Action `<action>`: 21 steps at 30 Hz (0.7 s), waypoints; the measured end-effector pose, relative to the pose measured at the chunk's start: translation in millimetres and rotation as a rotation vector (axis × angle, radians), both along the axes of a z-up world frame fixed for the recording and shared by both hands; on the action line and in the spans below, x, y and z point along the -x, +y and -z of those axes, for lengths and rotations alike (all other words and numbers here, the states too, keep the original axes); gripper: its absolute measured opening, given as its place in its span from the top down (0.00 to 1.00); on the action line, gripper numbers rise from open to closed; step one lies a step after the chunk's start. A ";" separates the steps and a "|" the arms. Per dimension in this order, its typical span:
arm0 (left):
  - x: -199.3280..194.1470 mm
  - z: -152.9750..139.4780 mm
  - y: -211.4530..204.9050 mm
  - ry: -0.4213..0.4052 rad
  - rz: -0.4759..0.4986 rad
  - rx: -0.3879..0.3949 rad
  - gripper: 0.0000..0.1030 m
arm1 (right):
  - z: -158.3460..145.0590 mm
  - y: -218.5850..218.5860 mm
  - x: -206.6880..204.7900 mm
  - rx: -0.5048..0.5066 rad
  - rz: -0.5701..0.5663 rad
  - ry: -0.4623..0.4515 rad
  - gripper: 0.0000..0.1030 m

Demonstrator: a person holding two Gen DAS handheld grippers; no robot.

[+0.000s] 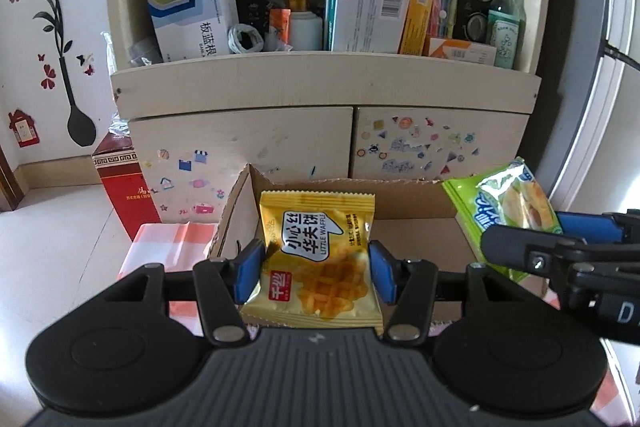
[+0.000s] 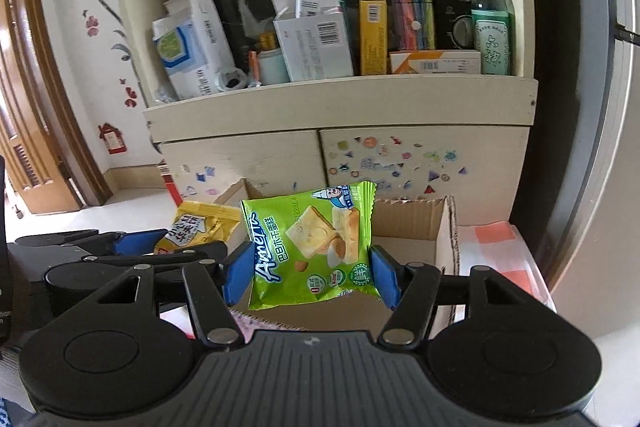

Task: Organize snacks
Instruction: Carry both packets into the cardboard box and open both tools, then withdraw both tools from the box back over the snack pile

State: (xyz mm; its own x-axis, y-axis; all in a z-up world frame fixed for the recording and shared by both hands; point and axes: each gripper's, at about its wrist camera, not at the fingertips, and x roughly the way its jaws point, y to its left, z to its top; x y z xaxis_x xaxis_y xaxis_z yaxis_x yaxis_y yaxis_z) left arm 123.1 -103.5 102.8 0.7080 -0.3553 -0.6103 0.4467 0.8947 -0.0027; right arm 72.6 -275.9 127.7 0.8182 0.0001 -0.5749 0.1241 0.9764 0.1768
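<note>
With my left gripper [image 1: 316, 269] clamping the yellow waffle packet [image 1: 318, 259] and my right gripper [image 2: 310, 275] clamping the green cake packet [image 2: 310, 247], the open cardboard box [image 1: 400, 205] lies at twelve o'clock just beyond both.

An open cardboard box [image 1: 400, 203] sits on a counter covered by an orange-and-white checked cloth [image 1: 160, 247]; the cloth shows past the box's left side and, in the right wrist view, past its right side.

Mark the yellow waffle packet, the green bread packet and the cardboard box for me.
yellow waffle packet [image 1: 318, 247]: left wrist view, on its printed front.
green bread packet [image 2: 310, 247]: right wrist view, on its front panel.
cardboard box [image 1: 412, 201]: left wrist view, on its back wall.
</note>
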 end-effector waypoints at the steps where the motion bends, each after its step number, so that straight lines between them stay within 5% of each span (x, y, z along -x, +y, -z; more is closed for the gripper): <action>1: -3.1 0.8 -1.8 0.000 -0.001 -0.004 0.46 | 0.8 -2.3 -2.9 -0.001 0.007 0.001 0.34; 9: -28.5 15.9 -19.0 0.011 0.010 -0.047 0.44 | 12.3 -21.6 -24.5 -0.031 0.085 0.012 0.30; 13: -31.1 24.6 -24.0 0.006 -0.007 -0.080 0.20 | 20.7 -31.0 -30.3 -0.063 0.135 0.032 0.21; 21: -22.6 11.8 -17.9 0.027 -0.004 -0.084 0.16 | 13.4 -30.7 -24.1 -0.089 0.120 0.035 0.13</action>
State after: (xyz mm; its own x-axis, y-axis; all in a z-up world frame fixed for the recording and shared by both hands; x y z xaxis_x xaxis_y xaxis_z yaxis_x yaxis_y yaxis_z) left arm 145.7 -121.3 91.0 0.6926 -0.2988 -0.6565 0.4437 0.8941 0.0611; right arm 96.8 -306.7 114.3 0.7949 -0.0447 -0.6052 0.2468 0.9349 0.2551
